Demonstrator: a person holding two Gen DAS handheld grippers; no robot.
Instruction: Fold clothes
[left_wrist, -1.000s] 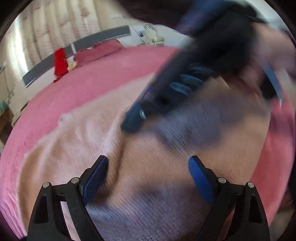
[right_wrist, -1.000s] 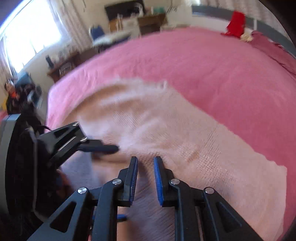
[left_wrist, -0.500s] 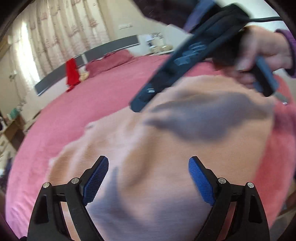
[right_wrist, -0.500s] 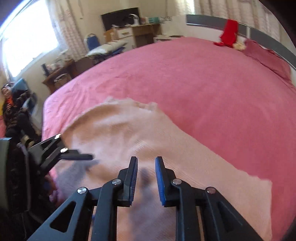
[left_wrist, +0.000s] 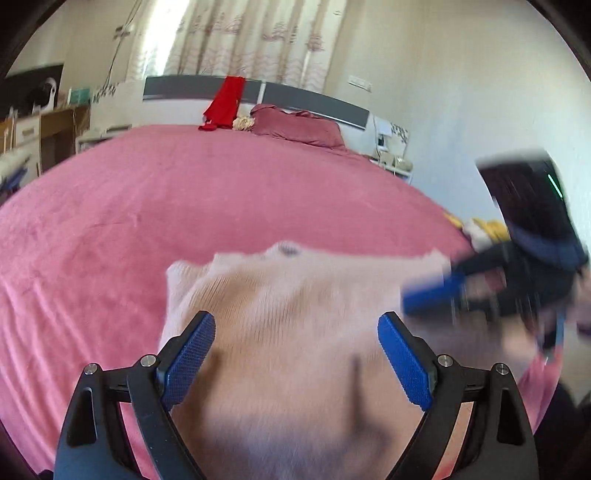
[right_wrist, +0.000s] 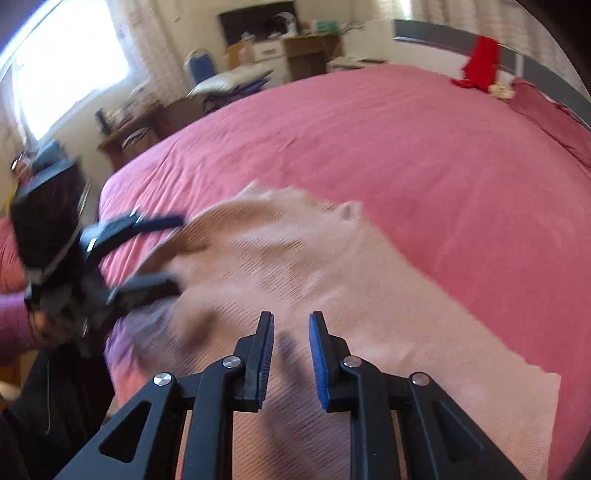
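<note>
A peach knit garment (left_wrist: 280, 288) (right_wrist: 295, 258) lies spread flat on the pink bed (left_wrist: 184, 203) (right_wrist: 406, 147). My left gripper (left_wrist: 295, 321) hovers over its near part, jaws wide open with nothing between them. In the right wrist view the left gripper (right_wrist: 173, 254) is blurred at the garment's left edge, held by a hand in a purple sleeve. My right gripper (right_wrist: 291, 317) hangs just above the cloth, its pads a narrow gap apart with nothing held. In the left wrist view the right gripper (left_wrist: 432, 295) is a blur at the garment's right edge.
A red cloth (left_wrist: 225, 99) (right_wrist: 480, 62) hangs on the grey headboard, beside a dark pink pillow (left_wrist: 295, 125). A desk (right_wrist: 295, 48) and a blue-backed chair (right_wrist: 201, 66) stand beyond the bed's left side. A bedside table (left_wrist: 391, 158) is at the right.
The left gripper swung away from the right one toward the garment's left edge and rolled, so its view now looks level across the bed. The right gripper's jaws parted slightly.
</note>
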